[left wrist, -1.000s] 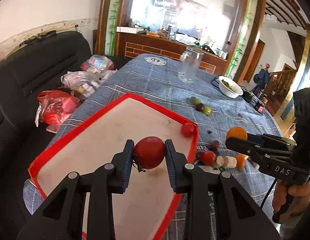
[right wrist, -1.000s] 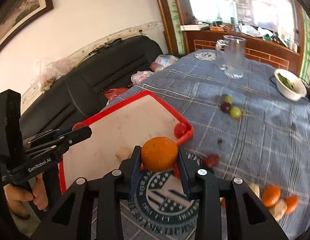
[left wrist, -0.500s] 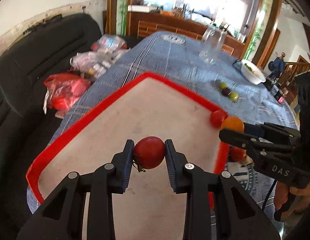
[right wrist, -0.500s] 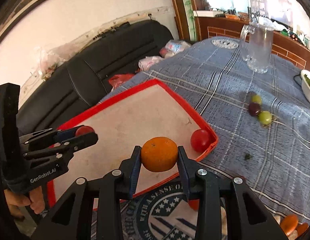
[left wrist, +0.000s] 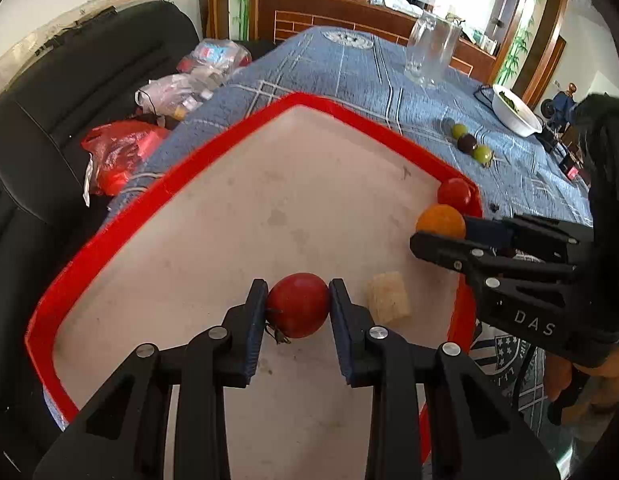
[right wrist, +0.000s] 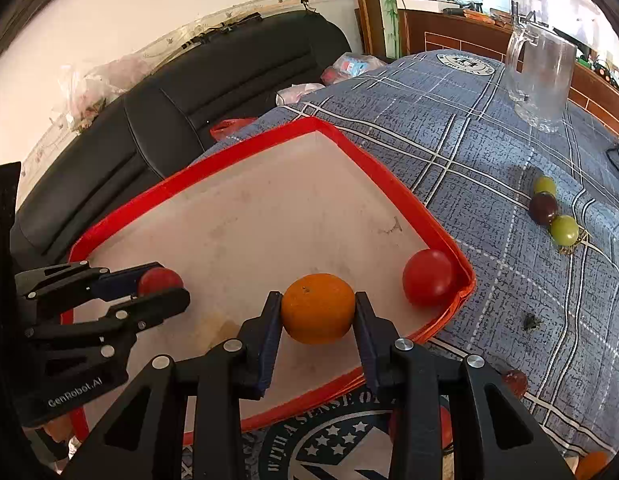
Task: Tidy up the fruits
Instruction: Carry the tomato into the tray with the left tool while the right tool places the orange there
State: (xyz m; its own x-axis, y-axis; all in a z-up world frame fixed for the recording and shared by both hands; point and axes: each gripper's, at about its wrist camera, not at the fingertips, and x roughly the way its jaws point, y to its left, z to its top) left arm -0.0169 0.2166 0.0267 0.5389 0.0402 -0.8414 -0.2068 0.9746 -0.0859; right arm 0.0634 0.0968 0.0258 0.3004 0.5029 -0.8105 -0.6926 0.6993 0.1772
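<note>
L gripper [left wrist: 298, 307] nearest, angled down over the tray, jaws clamped on a red tomato [left wrist: 297, 305] w/ stem end low-left; tomato sits over the white tray floor, can't tell if touching it. Just R of it a pale cut chunk [left wrist: 388, 299] lies on the tray floor. R gripper [right wrist: 316, 309] also over the tray, near its front rim, pads pressed on an orange [right wrist: 318, 308] from both sides. Red-rimmed tray [left wrist: 109, 236] rests on a blue plaid cloth [right wrist: 485, 132]. 2nd red tomato [right wrist: 428, 278] sits loose in the tray's R corner, against the rim, close to the orange but apart. Past the tray on the cloth: row of 3 small round fruits, green [right wrist: 544, 186], dark purple [right wrist: 544, 208], green [right wrist: 564, 230], touching one another. Further back a clear glass mug [right wrist: 539, 80], upright, and a white bowl [left wrist: 515, 110] w/ sth green inside. L of table: black sofa [left wrist: 49, 92] w/ plastic bags [left wrist: 121, 152] on the seat.
</note>
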